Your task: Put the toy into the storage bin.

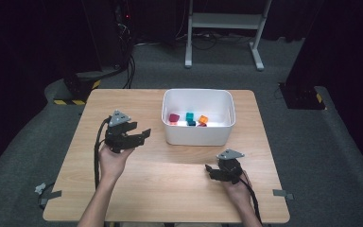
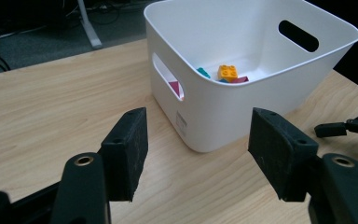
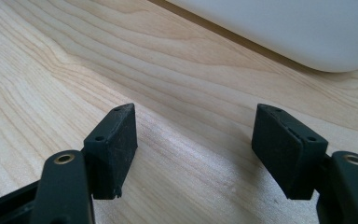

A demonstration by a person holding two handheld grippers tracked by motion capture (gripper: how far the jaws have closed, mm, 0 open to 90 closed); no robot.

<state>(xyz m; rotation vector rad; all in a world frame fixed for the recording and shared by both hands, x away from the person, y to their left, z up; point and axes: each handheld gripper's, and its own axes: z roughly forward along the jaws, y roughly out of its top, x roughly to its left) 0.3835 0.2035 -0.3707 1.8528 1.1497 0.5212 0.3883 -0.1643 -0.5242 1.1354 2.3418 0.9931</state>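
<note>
Filling most of the high view, a light wooden table (image 1: pixel 170 179) is seen from above, with dark grey carpet around it. A white plastic bin (image 1: pixel 197 135) is placed on the table just right of the frame's centre, toward the far edge; in the left gripper view it takes up the upper right of the frame, with oval handle slots cut into its walls. The left gripper (image 1: pixel 139 135) is held at centre left of the high view, just left of the bin's near corner, pointed toward the bin but apart from it. Its jaws are spread wide, and nothing is gripped between them. The right gripper (image 1: pixel 209 169) is seen at lower right of centre, below the bin's near wall, resting low over the bare tabletop. Its jaws are likewise parted wide with only wood grain visible between them, and the bin's rounded lower edge is caught at the upper right of the right gripper view. Inside the bin, small toy bricks are gathered on the floor: a magenta brick (image 1: pixel 174 117) at the left, a teal brick (image 1: pixel 189 117) in the middle, and an orange brick (image 1: pixel 203 119) at the right.
</note>
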